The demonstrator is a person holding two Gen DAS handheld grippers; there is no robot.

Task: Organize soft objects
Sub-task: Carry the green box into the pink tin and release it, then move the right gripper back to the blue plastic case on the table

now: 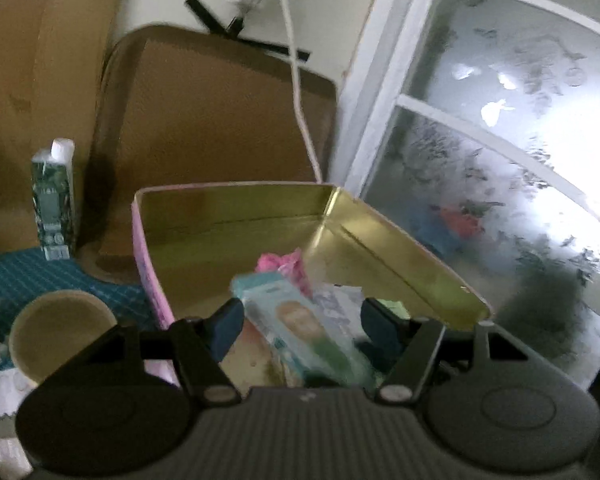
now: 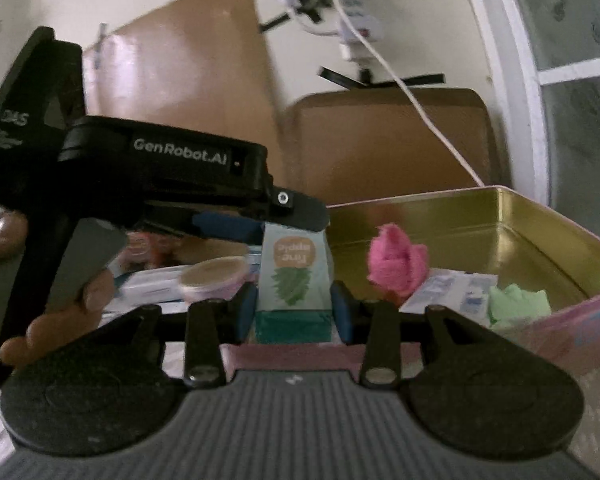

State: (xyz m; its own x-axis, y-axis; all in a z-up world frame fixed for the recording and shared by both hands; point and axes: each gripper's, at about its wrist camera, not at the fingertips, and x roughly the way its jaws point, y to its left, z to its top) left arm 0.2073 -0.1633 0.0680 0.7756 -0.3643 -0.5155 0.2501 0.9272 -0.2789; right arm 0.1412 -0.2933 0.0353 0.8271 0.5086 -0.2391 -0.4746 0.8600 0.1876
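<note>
A light-blue pouch [image 1: 300, 320] [image 2: 294, 276] with a pineapple print hangs over the near edge of an open tin box [image 1: 380, 240] [image 2: 500, 216], gold inside and pink outside. My right gripper [image 2: 294, 314] is shut on the pouch's lower end, with a pad pressed to each side. My left gripper [image 1: 302, 320] [image 2: 288, 220] comes in from the left and is shut on the pouch's upper end. A pink fluffy cloth [image 1: 280, 262] [image 2: 396, 264], a green cloth [image 2: 520, 300] and white packets [image 2: 452, 284] lie in the box.
A brown tray [image 1: 220, 120] leans on the wall behind the box, with a white cable [image 1: 300, 100] hanging over it. A paper cup [image 1: 60, 328] and a green carton [image 1: 54, 204] stand to the left. A frosted window [image 1: 500, 120] is on the right. A hand [image 2: 60, 320] holds the left gripper.
</note>
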